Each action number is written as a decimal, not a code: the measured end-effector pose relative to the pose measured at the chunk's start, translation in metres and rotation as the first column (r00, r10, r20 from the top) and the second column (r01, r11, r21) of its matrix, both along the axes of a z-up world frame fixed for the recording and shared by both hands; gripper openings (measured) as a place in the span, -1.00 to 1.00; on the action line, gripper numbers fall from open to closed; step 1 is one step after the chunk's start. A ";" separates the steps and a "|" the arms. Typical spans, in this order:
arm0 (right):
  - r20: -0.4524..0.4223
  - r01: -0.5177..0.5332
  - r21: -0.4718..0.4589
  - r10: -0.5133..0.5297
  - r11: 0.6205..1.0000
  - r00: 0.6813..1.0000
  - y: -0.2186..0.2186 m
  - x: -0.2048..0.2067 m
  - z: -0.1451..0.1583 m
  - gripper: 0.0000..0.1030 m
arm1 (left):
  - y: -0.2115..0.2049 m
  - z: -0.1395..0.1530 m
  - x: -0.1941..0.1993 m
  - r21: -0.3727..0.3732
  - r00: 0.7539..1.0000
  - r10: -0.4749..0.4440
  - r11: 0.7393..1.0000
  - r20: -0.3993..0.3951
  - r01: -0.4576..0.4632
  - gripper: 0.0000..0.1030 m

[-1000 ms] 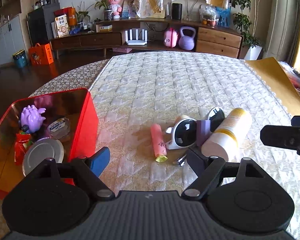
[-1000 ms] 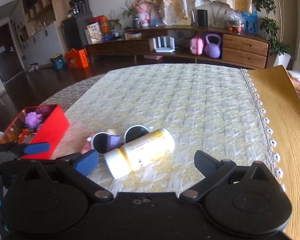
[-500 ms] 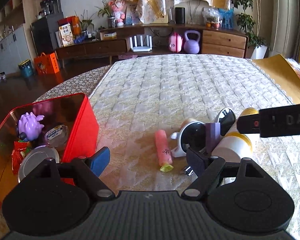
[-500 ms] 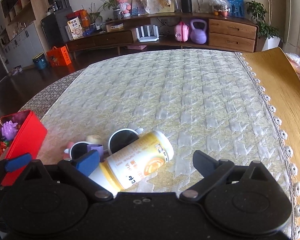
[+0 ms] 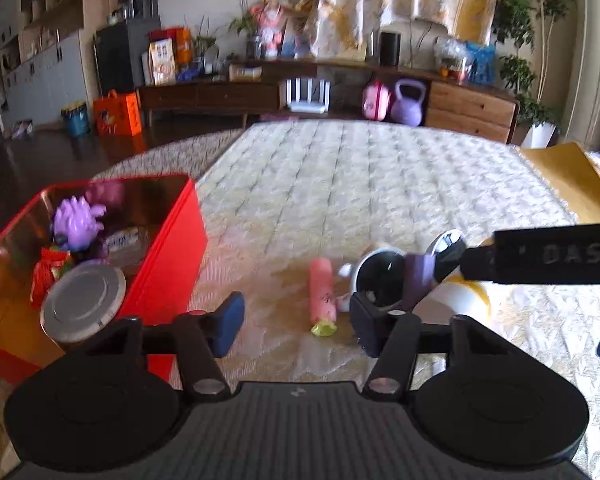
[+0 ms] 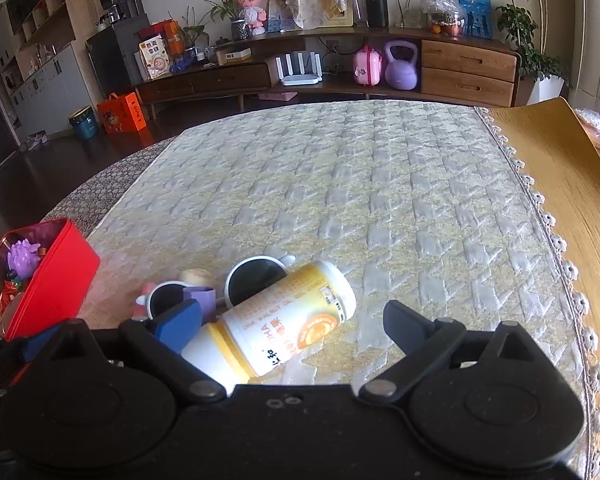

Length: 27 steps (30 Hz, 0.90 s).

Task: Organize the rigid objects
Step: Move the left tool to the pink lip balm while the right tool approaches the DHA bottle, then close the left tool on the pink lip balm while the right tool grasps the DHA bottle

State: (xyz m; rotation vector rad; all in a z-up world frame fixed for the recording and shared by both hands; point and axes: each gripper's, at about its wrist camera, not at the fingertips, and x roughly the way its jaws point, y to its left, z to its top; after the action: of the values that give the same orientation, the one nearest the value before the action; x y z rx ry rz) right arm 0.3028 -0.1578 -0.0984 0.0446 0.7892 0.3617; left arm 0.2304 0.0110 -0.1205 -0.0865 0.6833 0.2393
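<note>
The left gripper (image 5: 296,326) has its jaws closing with nothing pressed between them: the pink tube (image 5: 322,292) lies on the quilted cloth (image 5: 380,184) just beyond the gap, lengthwise away from the camera, its yellow-green end nearest. The left, blue-padded finger sits near the red tin's right wall, and the dark right finger overlaps the lower edge of the white toy goggles (image 5: 380,280), though whether it touches them I cannot tell.

The right gripper (image 6: 292,320) is also closing, its jaws wide and released. The white and yellow bottle (image 6: 276,320) lies on its side between them, cap end toward the left blue finger and its bottom pointing far right; a clear gap separates it from the right finger, and on the left side contact cannot be judged.

Just beyond the bottle, touching it, are the goggles with two dark round lenses and a small purple block (image 6: 200,298) between them. In the left wrist view the right gripper's black finger crosses in from the right over the bottle.

Further left stands the open red tin (image 5: 172,264), holding a purple spiky figure (image 5: 76,222), a round silver lid (image 5: 84,306) and red wrapped packets (image 5: 48,276). The cloth covers the desk (image 6: 560,184), whose wooden surface shows bare at the far right.
</note>
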 end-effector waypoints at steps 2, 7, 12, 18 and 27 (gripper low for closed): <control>-0.001 0.000 -0.003 0.000 1.000 1.000 0.002 0.002 -0.001 0.87 | 0.002 -0.005 0.003 -0.005 1.000 -0.002 1.000 -0.020 0.002 0.01; -0.013 0.026 -0.008 -0.026 1.000 1.000 0.004 0.008 -0.005 0.84 | 0.004 -0.011 0.009 -0.002 0.999 -0.019 1.000 -0.039 0.019 0.01; -0.035 0.059 -0.003 -0.059 0.998 0.998 0.003 0.016 -0.013 0.80 | 0.010 -0.017 0.022 -0.018 0.997 -0.020 1.000 -0.073 0.018 0.01; -0.056 0.068 0.033 -0.066 0.997 0.996 0.001 0.017 -0.020 0.77 | 0.014 -0.018 0.030 -0.022 0.996 -0.052 0.998 -0.073 0.050 0.00; -0.108 0.053 0.166 -0.035 0.985 0.994 -0.012 0.014 -0.024 0.29 | 0.016 -0.019 0.038 -0.023 0.995 -0.084 0.996 -0.058 0.083 -0.38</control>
State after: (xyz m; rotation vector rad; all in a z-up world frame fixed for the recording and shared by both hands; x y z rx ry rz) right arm 0.3164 -0.1699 -0.1223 0.2411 0.8584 0.3855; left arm 0.2687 0.0266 -0.1393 -0.0708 0.7468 0.1549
